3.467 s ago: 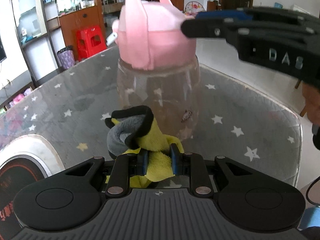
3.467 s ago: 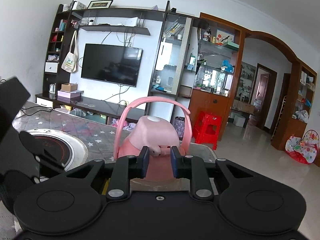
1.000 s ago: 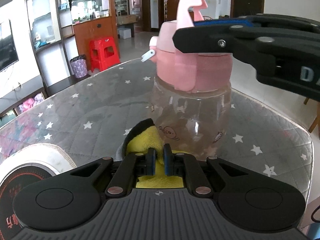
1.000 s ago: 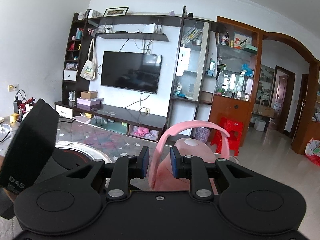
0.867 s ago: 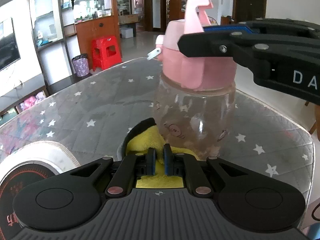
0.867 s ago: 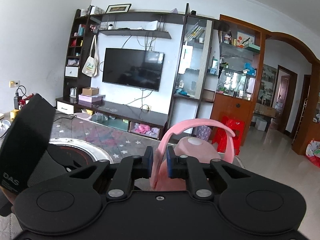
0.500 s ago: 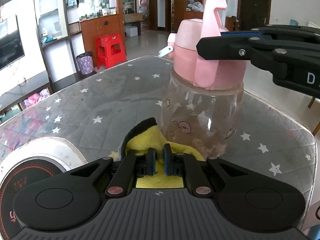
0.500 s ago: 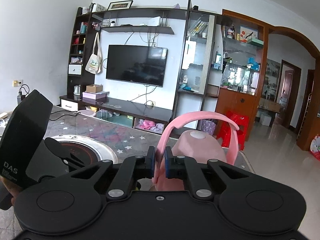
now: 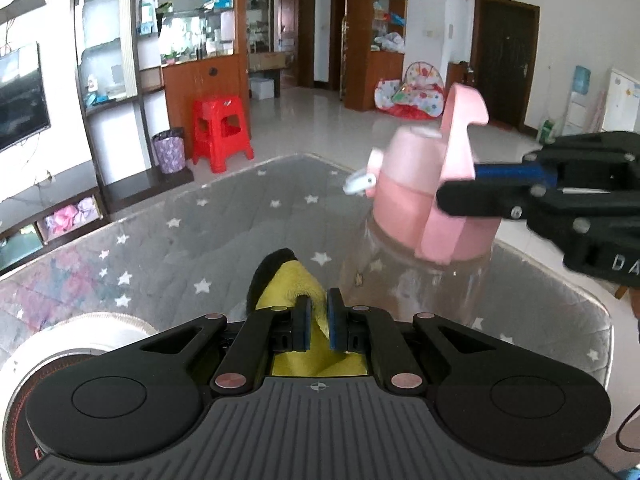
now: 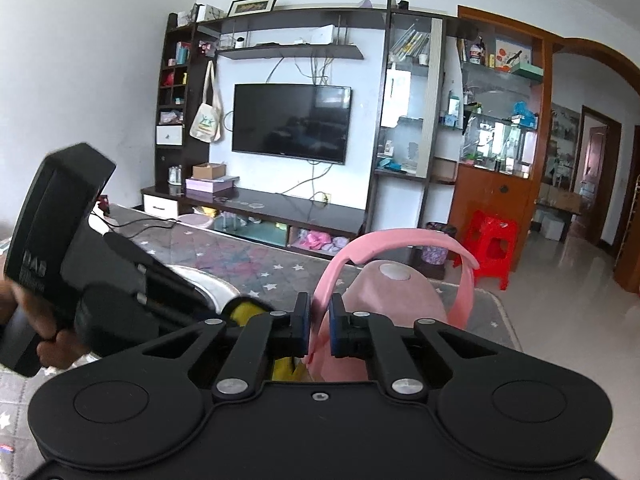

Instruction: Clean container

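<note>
Left tongs [image 9: 318, 322]: pinching the fuzzy yellow cloth with a black edge [image 9: 290, 286].
Right tongs [image 10: 319, 330]: pinching the pink handle [image 10: 404, 242].
Clear plastic bottle with a pink lid [image 9: 420, 248]: leaning over the grey starry desk [image 9: 224, 236].
Danger: the thin handle could slip, and the bottle would drop.

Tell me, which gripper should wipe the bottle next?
Probably the left gripper: it is shut on the yellow cloth, right beside the clear bottle. The right gripper is busy, shut on the pink handle, steadying it.
</note>
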### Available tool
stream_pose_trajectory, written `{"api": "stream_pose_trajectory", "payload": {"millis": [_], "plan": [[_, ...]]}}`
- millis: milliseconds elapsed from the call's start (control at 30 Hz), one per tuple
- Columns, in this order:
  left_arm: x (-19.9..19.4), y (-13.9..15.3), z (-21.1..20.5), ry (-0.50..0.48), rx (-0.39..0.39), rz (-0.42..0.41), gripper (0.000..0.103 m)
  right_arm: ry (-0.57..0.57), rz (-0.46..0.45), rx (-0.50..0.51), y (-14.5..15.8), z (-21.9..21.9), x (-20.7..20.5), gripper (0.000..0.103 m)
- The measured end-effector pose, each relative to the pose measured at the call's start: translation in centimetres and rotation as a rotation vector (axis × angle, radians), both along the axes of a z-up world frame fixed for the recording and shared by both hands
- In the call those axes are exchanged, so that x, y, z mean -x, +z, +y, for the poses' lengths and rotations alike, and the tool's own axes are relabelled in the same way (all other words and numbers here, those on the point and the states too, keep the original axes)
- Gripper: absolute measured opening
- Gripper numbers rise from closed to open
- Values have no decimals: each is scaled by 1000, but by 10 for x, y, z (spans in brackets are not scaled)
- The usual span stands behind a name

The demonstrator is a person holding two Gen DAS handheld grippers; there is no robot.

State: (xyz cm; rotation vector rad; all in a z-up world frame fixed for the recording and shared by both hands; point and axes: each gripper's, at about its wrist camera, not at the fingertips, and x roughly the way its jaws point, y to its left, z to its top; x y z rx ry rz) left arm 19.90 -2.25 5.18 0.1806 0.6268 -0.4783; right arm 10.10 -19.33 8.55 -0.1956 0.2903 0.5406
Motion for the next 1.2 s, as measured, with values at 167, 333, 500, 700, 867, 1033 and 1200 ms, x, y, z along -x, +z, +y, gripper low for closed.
{"api": "stream_pose_trajectory", "payload": {"millis": [167,333,500,700,867,1033,1200], "plan": [[4,11,1,-3,10,-17,8,35,3,7,8,-6,10,9],[21,9,11,-16,6,-31,8,81,-34,21,17,-3,28,4],[27,9,5,-16,1,-20,8,73,-63,34,25,-3,34,0],[37,11,-3,-21,-2,-19,8,31,-60,32,20,-10,25,1],[38,7,-3,-23,-3,-12,8,7,-55,8,18,-26,13,9],[36,7,-4,-19,-2,-14,8,2,-63,-30,8,-25,6,15],[37,7,-2,-10,0,-12,8,16,-53,-74,0,-18,-9,17]]}}
